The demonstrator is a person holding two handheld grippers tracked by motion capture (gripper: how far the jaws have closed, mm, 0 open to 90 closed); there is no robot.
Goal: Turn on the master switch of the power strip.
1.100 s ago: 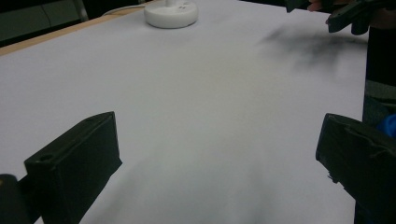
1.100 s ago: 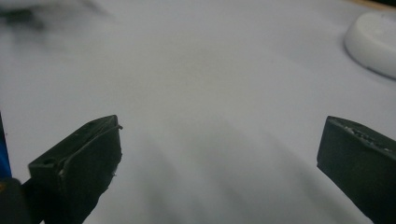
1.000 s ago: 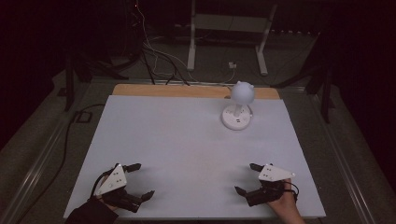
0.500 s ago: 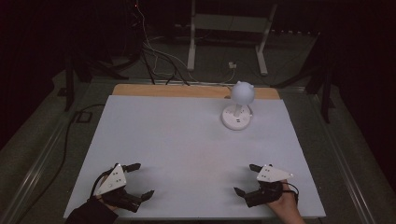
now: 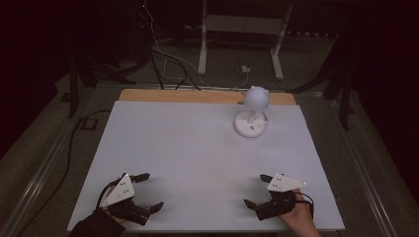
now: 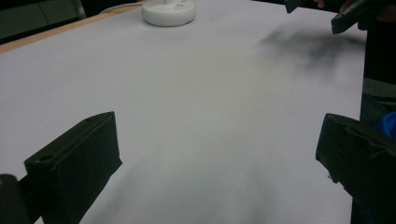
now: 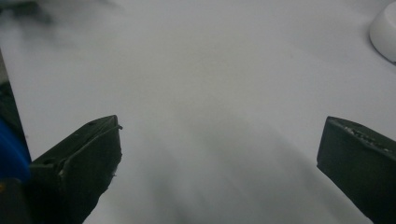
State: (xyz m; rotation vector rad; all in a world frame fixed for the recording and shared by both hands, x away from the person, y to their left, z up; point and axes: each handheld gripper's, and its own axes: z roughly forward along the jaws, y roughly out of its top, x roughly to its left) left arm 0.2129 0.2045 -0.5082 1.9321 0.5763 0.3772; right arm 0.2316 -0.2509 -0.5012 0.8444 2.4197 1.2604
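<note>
Right now both grippers are resting low at the near edge of the white bench (image 5: 197,148), well apart from each other. Taking the bench in the high view as a clock face with twelve at its far edge, the left gripper (image 5: 146,191) is sitting at about seven o'clock and the right gripper (image 5: 257,190) at about five o'clock. Each one is pointing inward toward the middle of the bench, and the person's hands are coming in from the bottom edge behind them.

On both grippers the fingers are standing spread wide, with nothing between them but bare white surface. From the left gripper view, its fingers (image 6: 74,161) are framing an empty stretch of bench, and the right gripper is showing far off at about one o'clock in that view.

Meanwhile the small white lamp (image 5: 253,111), with a round base and a ball-shaped head, is standing upright at about one o'clock on the bench, close to the wooden strip (image 5: 178,96) along the far edge. It is sitting well apart from both grippers. Its base is also peeking in at twelve o'clock in the left gripper view and at two o'clock in the right gripper view.
</note>
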